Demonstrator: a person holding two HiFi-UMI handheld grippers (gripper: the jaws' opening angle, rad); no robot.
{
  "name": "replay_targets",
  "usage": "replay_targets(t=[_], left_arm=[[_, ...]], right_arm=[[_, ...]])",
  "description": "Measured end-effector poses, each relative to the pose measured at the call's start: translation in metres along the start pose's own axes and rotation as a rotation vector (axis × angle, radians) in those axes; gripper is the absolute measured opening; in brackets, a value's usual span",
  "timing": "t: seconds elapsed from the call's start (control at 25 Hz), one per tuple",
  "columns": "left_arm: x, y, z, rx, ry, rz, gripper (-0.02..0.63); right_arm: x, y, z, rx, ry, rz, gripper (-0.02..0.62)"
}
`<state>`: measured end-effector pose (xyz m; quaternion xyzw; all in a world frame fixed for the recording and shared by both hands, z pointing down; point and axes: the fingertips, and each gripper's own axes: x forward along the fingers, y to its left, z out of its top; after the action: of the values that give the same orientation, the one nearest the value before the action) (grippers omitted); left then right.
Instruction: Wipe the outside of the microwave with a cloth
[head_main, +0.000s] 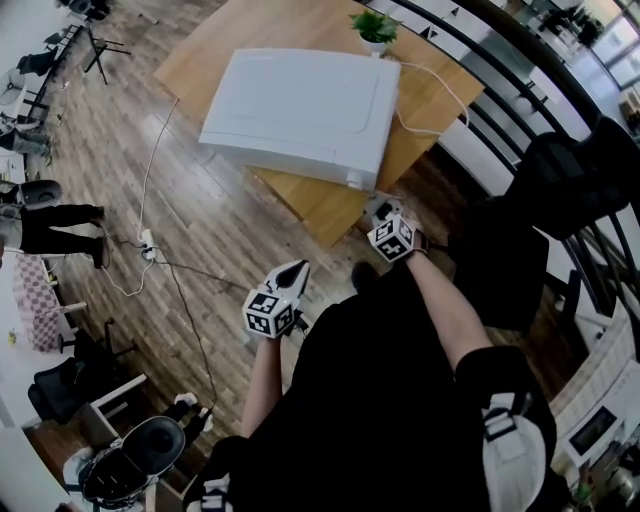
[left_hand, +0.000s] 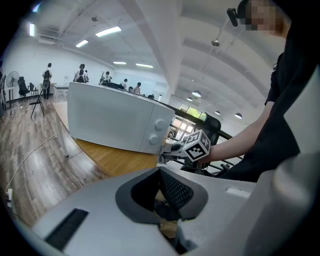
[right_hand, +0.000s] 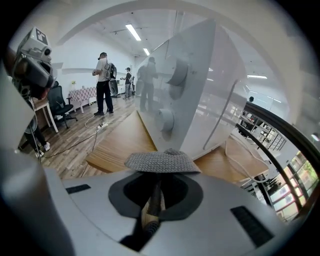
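The white microwave (head_main: 300, 110) stands on a wooden table (head_main: 320, 205); its two knobs show in the left gripper view, on the microwave (left_hand: 115, 120), and close up in the right gripper view, on the microwave (right_hand: 200, 90). My right gripper (head_main: 385, 212) hovers at the table's near corner, shut on a grey knitted cloth (right_hand: 162, 161) that sticks out past the right gripper (right_hand: 160, 170), a short way from the knob panel. My left gripper (head_main: 298, 270) hangs over the floor left of the table, its jaws together and holding nothing; seen from the left gripper (left_hand: 165, 192), the right gripper (left_hand: 167, 152) is ahead.
A small potted plant (head_main: 375, 28) sits behind the microwave, and a white cable (head_main: 435, 90) trails off the table's right side. A power strip (head_main: 147, 245) with cords lies on the wooden floor. A black railing (head_main: 520, 90) and black chair (head_main: 570, 180) stand right. People (right_hand: 105, 82) stand far off.
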<state>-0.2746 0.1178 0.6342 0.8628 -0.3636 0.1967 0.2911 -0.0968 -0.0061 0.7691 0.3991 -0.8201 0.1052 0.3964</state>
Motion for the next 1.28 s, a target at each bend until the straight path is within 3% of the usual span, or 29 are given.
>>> replay_targets(t=[0.84, 1.0, 1.28], left_arm=[[-0.003, -0.001, 0.061, 0.077, -0.164, -0.037, 0.002], [-0.008, 0.001, 0.067, 0.09, -0.175, -0.036, 0.002], [-0.02, 0.004, 0.061, 0.084, -0.172, -0.021, 0.002]], right_arm=[[-0.137, 0.011, 0.061, -0.03, -0.191, 0.072, 0.018], [-0.159, 0.008, 0.071, -0.058, -0.221, 0.073, 0.018], [-0.18, 0.003, 0.084, 0.002, -0.278, 0.043, 0.017]])
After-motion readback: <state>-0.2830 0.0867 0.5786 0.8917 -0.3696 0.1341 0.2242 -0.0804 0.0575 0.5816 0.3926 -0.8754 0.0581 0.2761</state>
